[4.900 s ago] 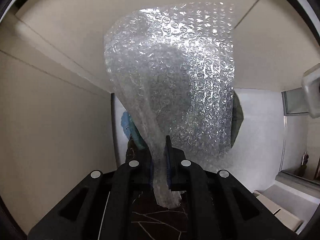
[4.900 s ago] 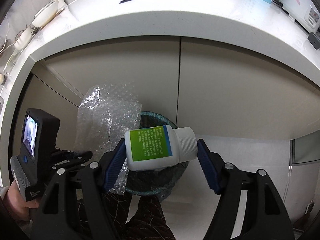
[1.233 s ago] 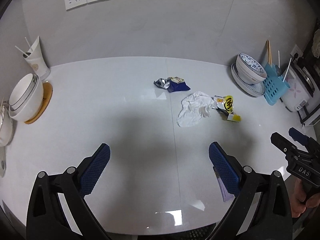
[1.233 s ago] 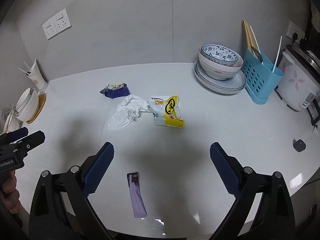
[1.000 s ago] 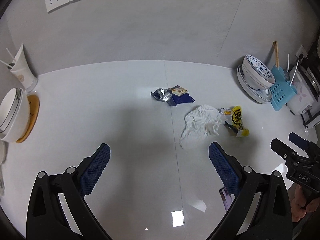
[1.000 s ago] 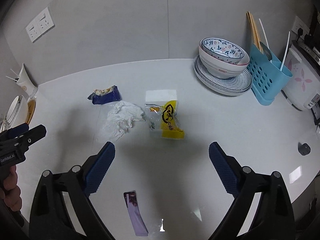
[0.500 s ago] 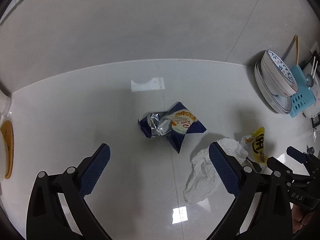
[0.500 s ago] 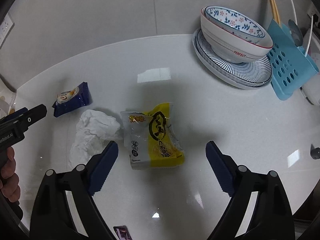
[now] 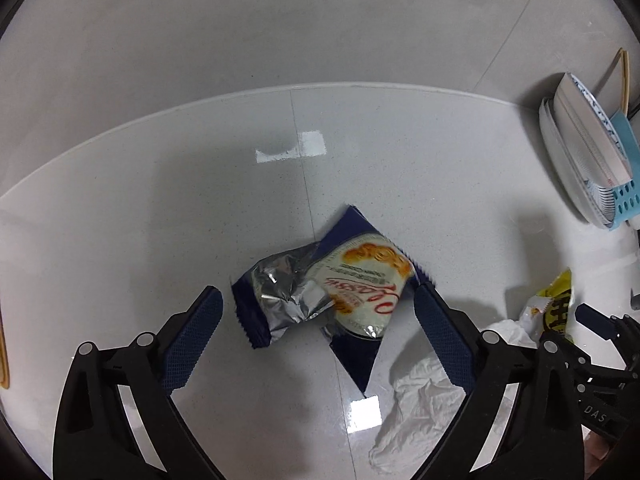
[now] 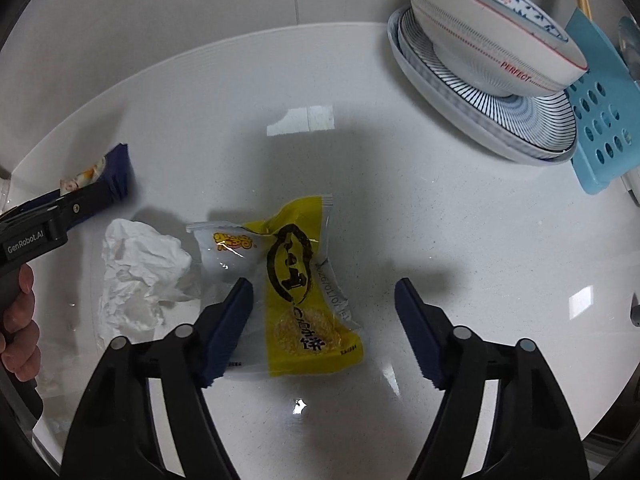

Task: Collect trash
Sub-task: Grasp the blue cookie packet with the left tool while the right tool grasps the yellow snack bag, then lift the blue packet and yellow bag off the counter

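My left tool [image 9: 316, 334] hangs over the glossy white desk [image 9: 160, 220], its jaws wide and just starting to close, with the torn dark-blue foil snack wrapper [image 9: 324, 292] lying between the blue pads, which are not touching it. My right tool [image 10: 324, 324] is partly open and closing around the yellow-and-clear plastic snack packet [image 10: 296, 292]; its left pad sits at the packet's clear edge, its right pad is still clear of it. A crumpled white paper tissue [image 10: 140, 272] lies on the desk just beside the packet, between the two wrappers. At the desk's right end a patterned ceramic bowl [image 10: 492, 36] sits on a striped blue-and-white plate [image 10: 480, 108], next to a light-blue perforated plastic utensil holder [image 10: 600, 120].
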{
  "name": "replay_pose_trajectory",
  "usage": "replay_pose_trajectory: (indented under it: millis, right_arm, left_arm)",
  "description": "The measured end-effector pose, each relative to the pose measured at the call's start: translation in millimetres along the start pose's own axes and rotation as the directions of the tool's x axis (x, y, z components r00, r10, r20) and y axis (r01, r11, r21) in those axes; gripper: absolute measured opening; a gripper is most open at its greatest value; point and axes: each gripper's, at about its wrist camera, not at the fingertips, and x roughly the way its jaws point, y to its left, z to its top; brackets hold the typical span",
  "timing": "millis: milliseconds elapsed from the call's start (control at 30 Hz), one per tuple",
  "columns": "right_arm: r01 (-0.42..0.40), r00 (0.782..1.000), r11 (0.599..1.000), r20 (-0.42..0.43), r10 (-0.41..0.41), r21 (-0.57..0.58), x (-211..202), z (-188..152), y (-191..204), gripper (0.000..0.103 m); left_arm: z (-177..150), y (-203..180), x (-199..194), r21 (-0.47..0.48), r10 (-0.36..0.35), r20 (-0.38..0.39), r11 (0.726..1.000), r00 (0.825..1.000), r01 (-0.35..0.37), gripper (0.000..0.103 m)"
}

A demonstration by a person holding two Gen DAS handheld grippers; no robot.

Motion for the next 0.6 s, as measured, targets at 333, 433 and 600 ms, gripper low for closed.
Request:
replay_pose_trajectory:
  millis: [333,433,600]
  right_arm:
    - [0.008,1.0,0.999,-0.007,-0.008,-0.037,6,6,14,0.037]
    - [0.019,1.0,1.0,-0.002,-0.019,-0.017,6,7,13,0.025]
    - [0.037,0.999,0.999,0.009,-0.037,-0.027,9,11,14,0.014]
  left_arm:
    - [3,-4,7,0.044,0.035,0.009,0.998,0.999,-0.036,0.04]
    - [3,-6,7,0.072,0.053,0.016,0.996,0.998,-0.054,0.019]
    - [1,0,4,0.055,0.03,0.013,0.998,0.999,-0.031,0.011]
